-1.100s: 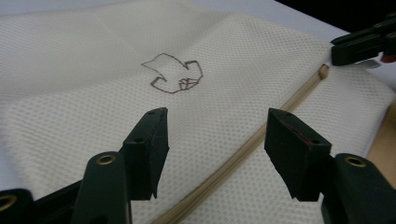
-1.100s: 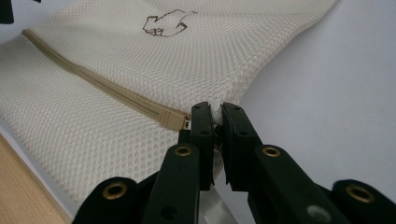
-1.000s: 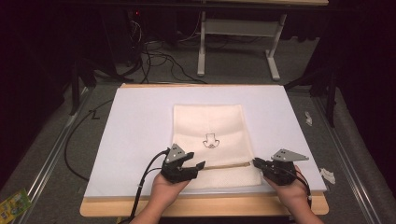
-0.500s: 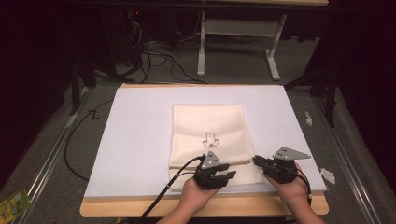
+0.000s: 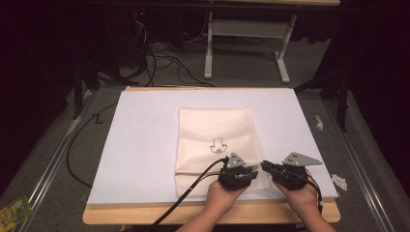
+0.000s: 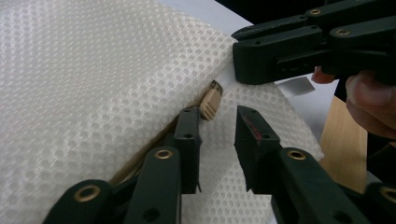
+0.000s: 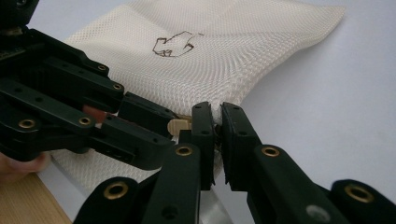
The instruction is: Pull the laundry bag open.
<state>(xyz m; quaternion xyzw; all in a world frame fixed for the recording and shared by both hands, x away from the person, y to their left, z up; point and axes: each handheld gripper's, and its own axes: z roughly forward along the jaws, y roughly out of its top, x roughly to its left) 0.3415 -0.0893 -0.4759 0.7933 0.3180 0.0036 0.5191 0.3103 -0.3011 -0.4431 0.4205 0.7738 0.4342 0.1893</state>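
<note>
At the near edge of the white board [image 5: 145,145], the mesh bag's [image 5: 212,130] right corner is pinched between the nearly shut jaws of the right gripper [image 7: 217,122]. Just beside it, the left gripper [image 6: 217,128], whose jaws have just been closing, is set part-open about the tan zipper pull [image 6: 210,102], not yet pressed.

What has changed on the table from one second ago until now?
The left claw moved right along the mesh bag's near edge to the zipper pull, its jaws closing around it, not yet gripping. The right claw stayed shut on the bag's corner; the bag did not move.
</note>
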